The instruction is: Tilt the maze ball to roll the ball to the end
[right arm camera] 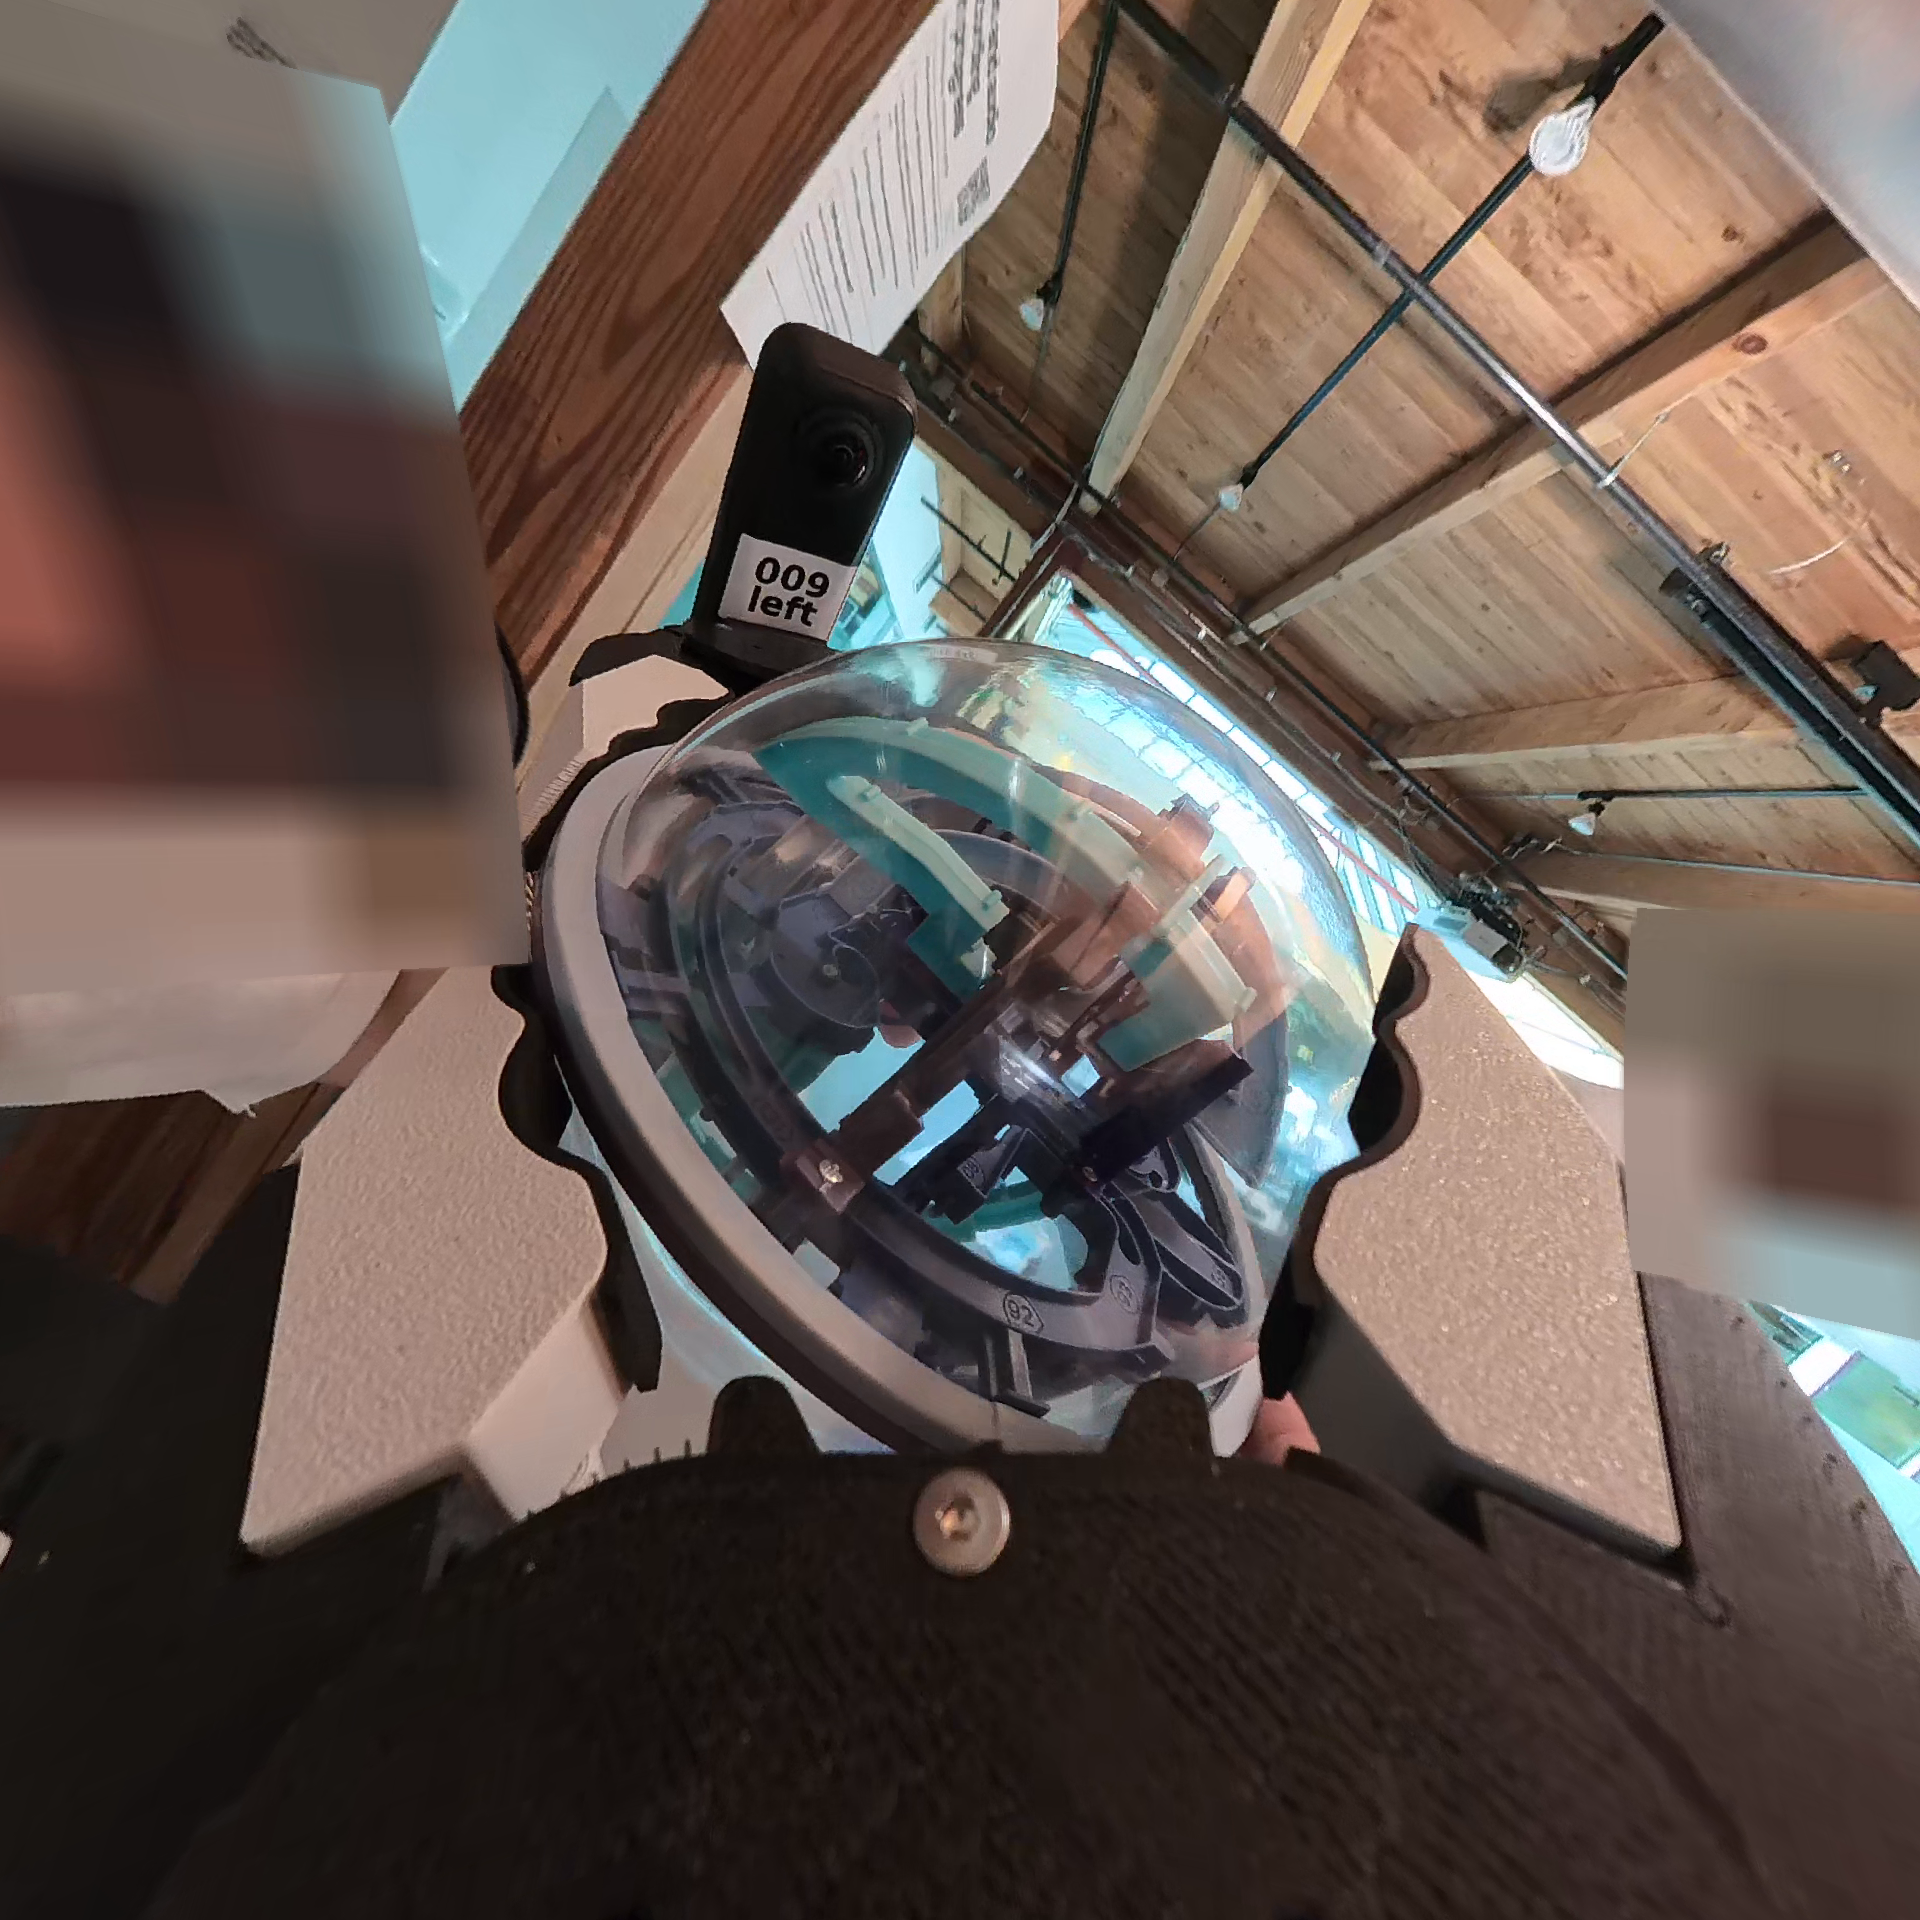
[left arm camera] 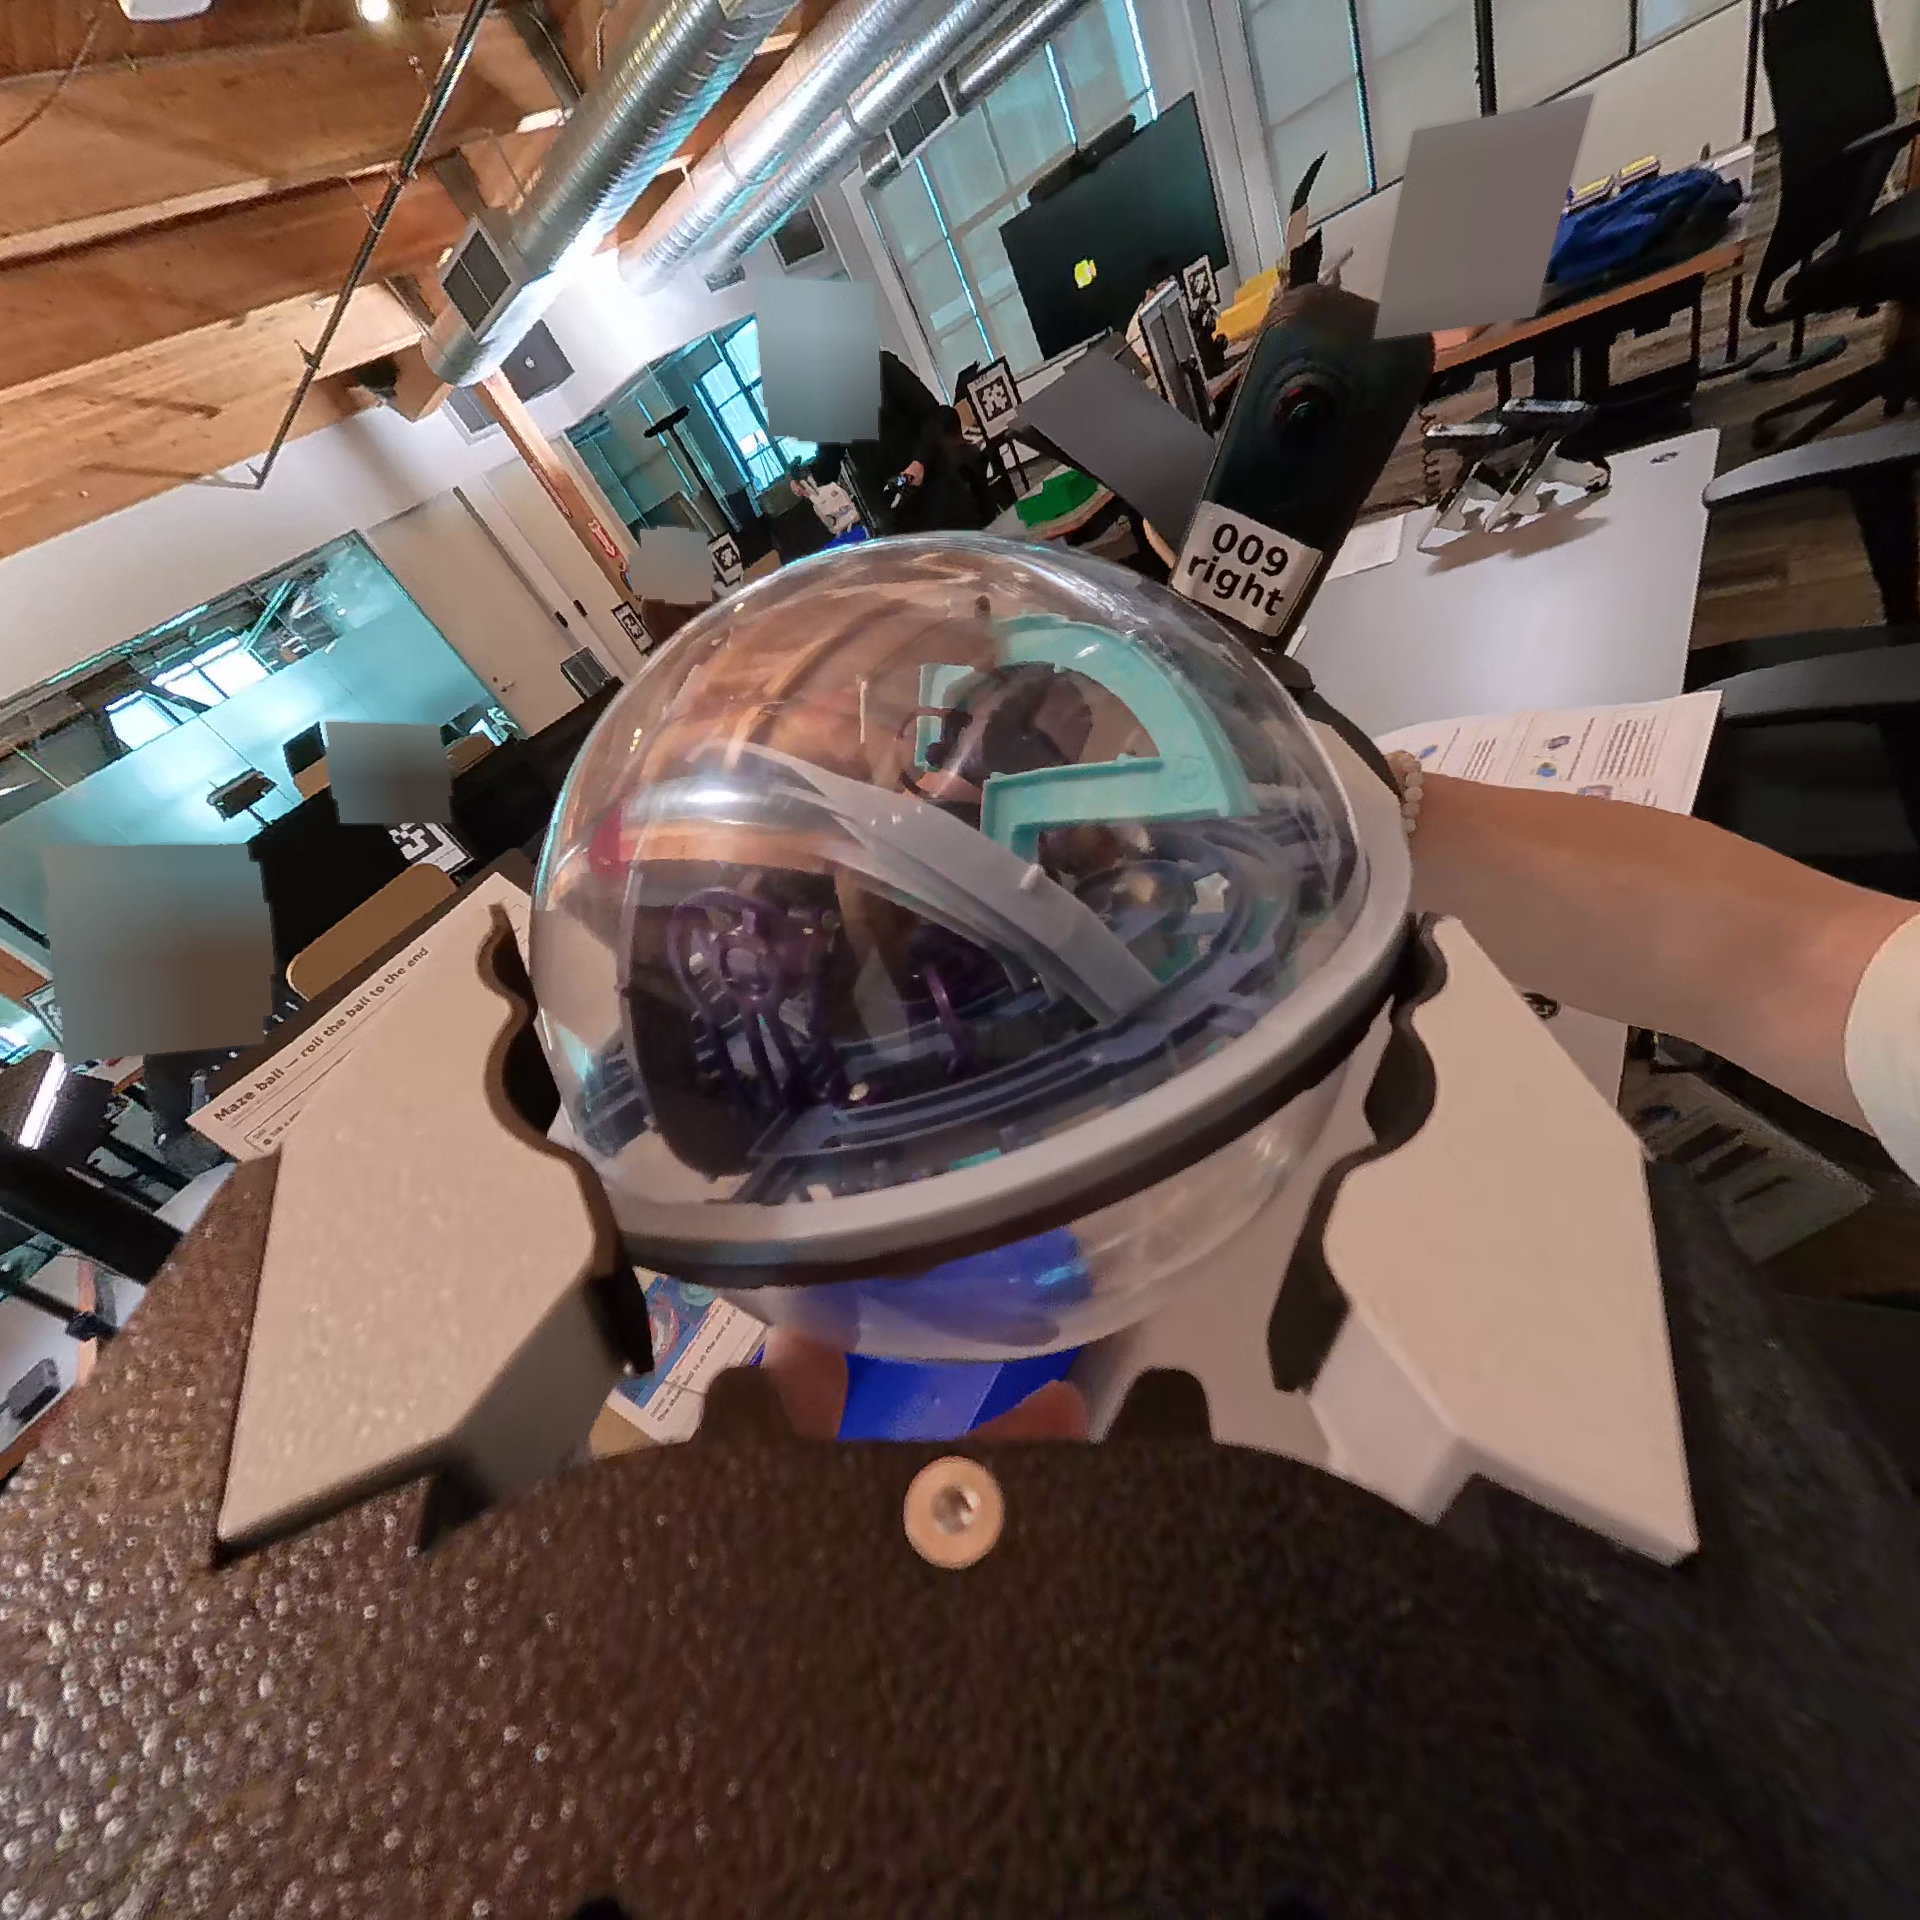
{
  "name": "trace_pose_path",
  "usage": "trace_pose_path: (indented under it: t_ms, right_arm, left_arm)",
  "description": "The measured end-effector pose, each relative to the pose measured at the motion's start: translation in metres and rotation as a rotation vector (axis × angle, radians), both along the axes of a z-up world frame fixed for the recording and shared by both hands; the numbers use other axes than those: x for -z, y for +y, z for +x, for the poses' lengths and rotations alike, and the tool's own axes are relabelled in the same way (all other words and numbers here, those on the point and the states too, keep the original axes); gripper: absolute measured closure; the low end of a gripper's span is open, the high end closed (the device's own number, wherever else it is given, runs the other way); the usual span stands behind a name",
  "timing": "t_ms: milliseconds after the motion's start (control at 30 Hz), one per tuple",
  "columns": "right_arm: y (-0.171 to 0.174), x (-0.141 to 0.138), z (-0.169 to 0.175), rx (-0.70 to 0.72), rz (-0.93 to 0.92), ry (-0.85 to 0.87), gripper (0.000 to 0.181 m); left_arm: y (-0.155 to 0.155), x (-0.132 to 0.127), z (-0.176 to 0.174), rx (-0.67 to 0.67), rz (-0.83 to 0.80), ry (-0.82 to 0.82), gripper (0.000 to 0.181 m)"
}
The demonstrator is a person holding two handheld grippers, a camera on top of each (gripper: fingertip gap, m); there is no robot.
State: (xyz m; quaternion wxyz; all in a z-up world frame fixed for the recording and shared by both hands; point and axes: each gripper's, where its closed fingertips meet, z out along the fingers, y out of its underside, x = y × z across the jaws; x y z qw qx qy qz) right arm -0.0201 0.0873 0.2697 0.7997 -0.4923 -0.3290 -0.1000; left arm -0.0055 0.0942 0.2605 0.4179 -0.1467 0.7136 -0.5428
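Clear plastic formed the maze ball (left arm camera: 966,935), which was held aloft, clamped from opposite sides by the left gripper (left arm camera: 966,1049) and right gripper (right arm camera: 966,1122). Its rigid, slick shell was judged light but crackable, best gripped beside the grey seam (left arm camera: 1351,997). The inner ball could not be made out, perhaps hidden by tracks.

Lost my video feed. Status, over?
Left gripper and right gripper both shut on maze ball, opposite sides. Held aloft, tilted. Inner ball not spotted. Nothing obstructing.
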Motion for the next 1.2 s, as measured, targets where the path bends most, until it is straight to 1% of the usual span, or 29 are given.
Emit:
trace_pose_path:
  t_ms: [300,667,900,1067,1200]
  right_arm:
    - [-0.013,0.001,-0.011,-0.061,0.038,-0.007,0.029]
    - [-0.018,-0.003,-0.014,-0.062,0.056,-0.01,0.03]
    - [-0.015,0.0,-0.014,-0.027,0.054,-0.05,0.03]
    - [-0.018,0.003,-0.018,-0.028,0.061,-0.047,0.03]
    - [-0.017,0.006,-0.02,-0.001,0.074,-0.059,0.03]
  left_arm:
    - [-0.013,-0.002,-0.012,-0.052,0.05,-0.039,0.028]
    - [-0.018,-0.005,-0.016,-0.048,0.052,-0.062,0.029]
    - [-0.016,-0.002,-0.017,-0.007,0.047,-0.113,0.03]
    - [-0.015,-0.001,-0.027,0.082,0.027,-0.181,0.039]
    - [-0.013,0.003,-0.027,0.117,0.023,-0.237,0.039]
